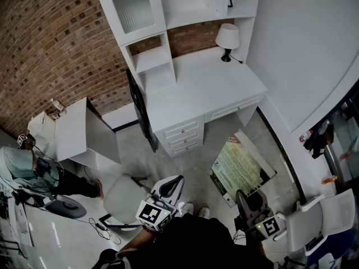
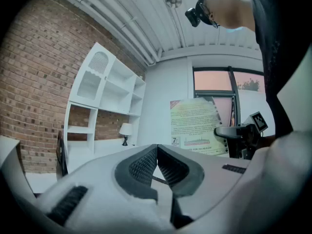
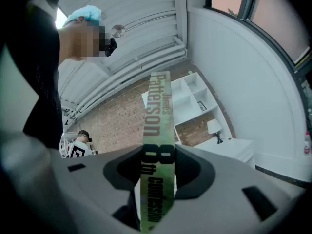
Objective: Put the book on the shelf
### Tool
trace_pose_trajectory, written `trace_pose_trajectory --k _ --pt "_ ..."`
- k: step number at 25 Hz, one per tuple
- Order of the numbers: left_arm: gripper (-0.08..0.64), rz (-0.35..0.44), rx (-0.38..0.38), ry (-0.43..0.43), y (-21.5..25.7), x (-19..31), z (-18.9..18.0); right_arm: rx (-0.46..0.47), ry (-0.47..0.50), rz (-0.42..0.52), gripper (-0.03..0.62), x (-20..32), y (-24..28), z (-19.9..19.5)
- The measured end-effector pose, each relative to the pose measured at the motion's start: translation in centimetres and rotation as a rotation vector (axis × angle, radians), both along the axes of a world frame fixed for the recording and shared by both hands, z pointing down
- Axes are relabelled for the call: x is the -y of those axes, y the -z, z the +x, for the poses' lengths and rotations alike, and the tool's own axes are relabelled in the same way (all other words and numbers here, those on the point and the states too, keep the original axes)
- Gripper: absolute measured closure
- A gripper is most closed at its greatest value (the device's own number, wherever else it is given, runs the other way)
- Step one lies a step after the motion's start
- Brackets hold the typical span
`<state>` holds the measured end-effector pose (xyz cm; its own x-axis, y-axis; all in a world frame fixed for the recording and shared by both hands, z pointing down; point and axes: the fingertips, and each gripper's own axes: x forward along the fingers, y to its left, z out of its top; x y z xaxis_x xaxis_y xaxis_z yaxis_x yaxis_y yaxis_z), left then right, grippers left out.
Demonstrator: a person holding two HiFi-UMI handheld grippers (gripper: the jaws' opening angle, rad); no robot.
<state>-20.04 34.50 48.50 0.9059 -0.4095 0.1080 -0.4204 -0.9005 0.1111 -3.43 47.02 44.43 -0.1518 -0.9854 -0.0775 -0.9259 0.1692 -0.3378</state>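
Right claw (image 3: 158,165) pinches the book (image 3: 157,108), its bottom cut off; left claw (image 2: 157,151) pressed together.

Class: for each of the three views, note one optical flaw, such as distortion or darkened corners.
Head view: fisheye bows the brick wall. Left gripper view: black corners, the shelf unit leans. Right gripper view: dark corners too, yet the book spine reads sharp.

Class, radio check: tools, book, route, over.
Right tool clamped on green paperback book. Left tool shut, empty. White shelf unit ahead; pale chair front-left.
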Motion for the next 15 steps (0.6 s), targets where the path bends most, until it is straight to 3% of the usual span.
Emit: trace_pose_trajectory --k 6,9,15 --pt "0.541 0.020 -0.027 0.067 2.4 0.0 -1.8 0.004 -0.002 0.051 0.423 -0.5 1.3 -0.5" --pt "0.541 0.063 -0.030 0.076 2.2 -0.8 -2.1 -0.003 0.014 0.077 0.423 -0.6 1.3 -0.4" --pt "0.541 0.051 -0.028 0.078 1.5 -1.7 -1.7 0.006 0.037 0.067 0.423 -0.9 1.0 -0.4"
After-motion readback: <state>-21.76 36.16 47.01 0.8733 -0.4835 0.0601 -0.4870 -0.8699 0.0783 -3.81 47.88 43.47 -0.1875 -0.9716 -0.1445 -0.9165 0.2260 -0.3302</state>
